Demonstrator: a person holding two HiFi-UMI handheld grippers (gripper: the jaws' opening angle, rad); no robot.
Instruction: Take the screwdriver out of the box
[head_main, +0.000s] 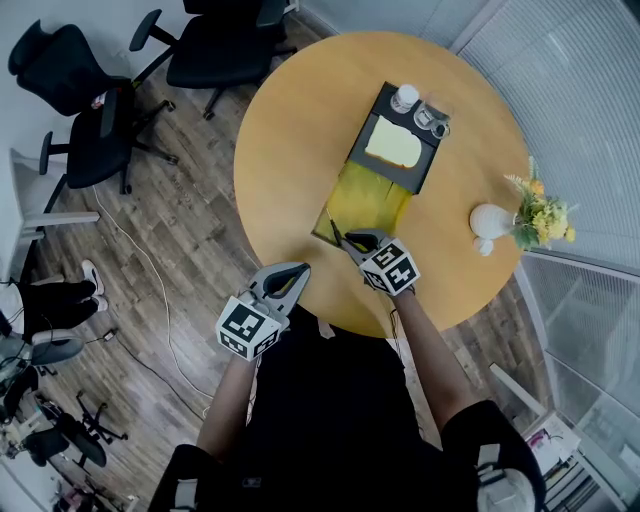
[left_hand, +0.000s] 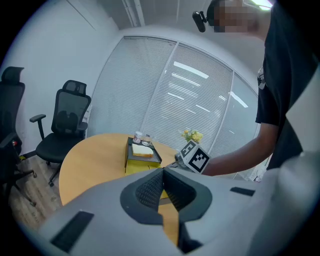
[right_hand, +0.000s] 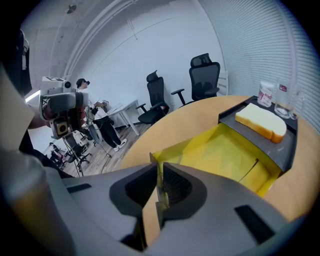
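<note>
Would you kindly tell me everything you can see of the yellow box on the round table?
The shallow yellow box looks like cardboard. It is rectangular and open-topped, and lies flat on the round wooden table. A dark grey tray sits across its far end and covers that part. The visible floor is bare yellow with fold lines, and no screwdriver can be clearly made out. The right hand-held gripper is shut on the thin edge of its near wall.

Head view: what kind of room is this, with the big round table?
Probably an office meeting room. You can see black swivel chairs on wheels, a round wooden table and long window blinds along the wall.
</note>
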